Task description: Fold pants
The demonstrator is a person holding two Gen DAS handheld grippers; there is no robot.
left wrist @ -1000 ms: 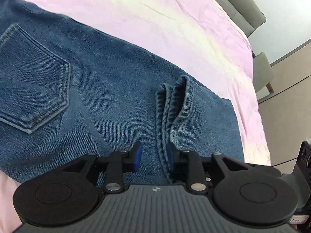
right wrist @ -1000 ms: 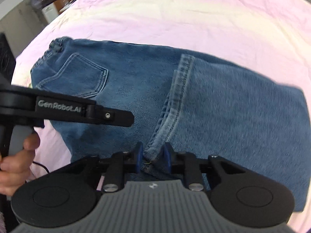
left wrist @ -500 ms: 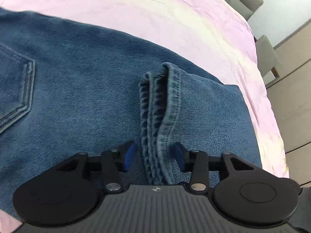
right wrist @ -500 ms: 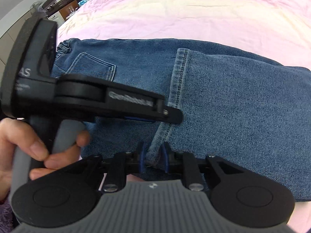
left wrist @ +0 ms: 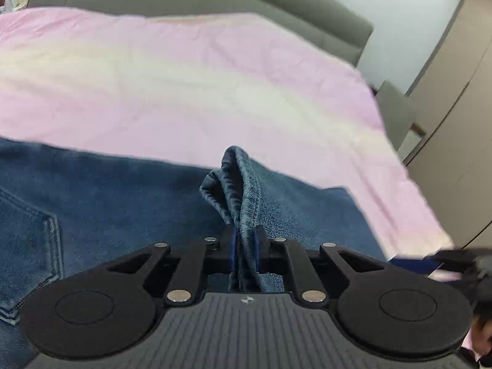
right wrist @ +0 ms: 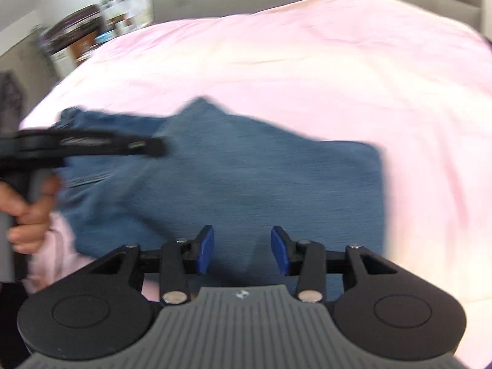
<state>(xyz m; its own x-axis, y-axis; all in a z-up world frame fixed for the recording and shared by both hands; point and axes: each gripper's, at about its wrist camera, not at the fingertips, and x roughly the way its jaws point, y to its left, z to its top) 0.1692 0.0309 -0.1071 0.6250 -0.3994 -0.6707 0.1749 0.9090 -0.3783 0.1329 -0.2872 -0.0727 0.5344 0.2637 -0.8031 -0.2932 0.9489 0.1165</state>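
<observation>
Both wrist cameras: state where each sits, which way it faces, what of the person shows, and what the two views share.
Left wrist: sits behind the left gripper, looking down along its fingers, which are shut on the bunched hem of the jeans; beyond lie the pink sheet and headboard. No hand clearly shows.
Right wrist: sits behind the right gripper, jaws open and empty above the jeans; the left hand shows at the left edge.
Shared: the jeans, the sheet, the headboard.

Bright, even light; motion-blurred fisheye views
</observation>
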